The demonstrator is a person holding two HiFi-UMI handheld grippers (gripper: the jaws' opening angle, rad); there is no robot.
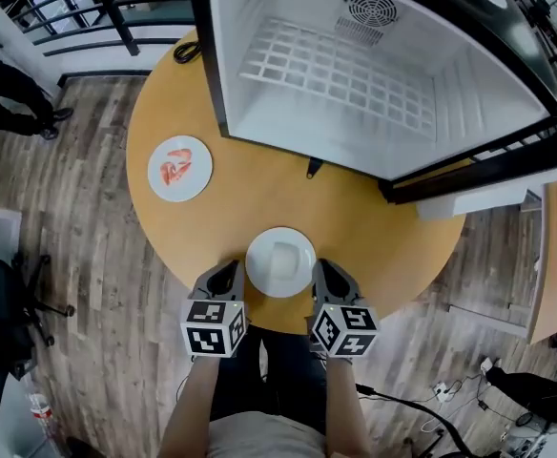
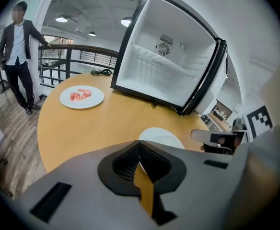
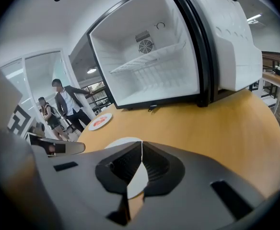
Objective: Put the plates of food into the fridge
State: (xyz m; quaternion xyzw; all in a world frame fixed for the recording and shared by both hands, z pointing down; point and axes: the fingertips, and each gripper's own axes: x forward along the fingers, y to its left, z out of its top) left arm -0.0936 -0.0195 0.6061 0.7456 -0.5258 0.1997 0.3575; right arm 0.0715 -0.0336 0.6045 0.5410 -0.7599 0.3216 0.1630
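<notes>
A round wooden table point(image 1: 259, 194) carries a small fridge point(image 1: 383, 65) whose door point(image 1: 507, 175) is swung wide open to the right, showing a white inside with a wire shelf point(image 1: 336, 70) and a round fan grille point(image 1: 371, 9) on the back wall. Near the table's left edge, well apart from the fridge opening, sits a plate of red food point(image 1: 179, 168). A second white plate point(image 1: 280, 261) with a pale, whitish portion lies at the table edge closest to the person, directly between the two grippers. The left gripper point(image 1: 229, 269) sits just beside this plate's left rim and the right gripper point(image 1: 324, 269) just beside its right rim; whether either tip touches the rim cannot be told. In the left gripper view, the left gripper point(image 2: 140, 153) has its jaws pressed together with nothing between them, and the white plate point(image 2: 161, 137) lies just past the tips. The right gripper point(image 3: 141, 152) likewise has its jaws pressed together on nothing, with the white plate point(image 3: 123, 142) just ahead and to its left. A person in a dark jacket point(image 2: 17, 51) stands on the wooden floor point(image 1: 78, 218) by a black railing point(image 2: 77, 61) beyond the table.
</notes>
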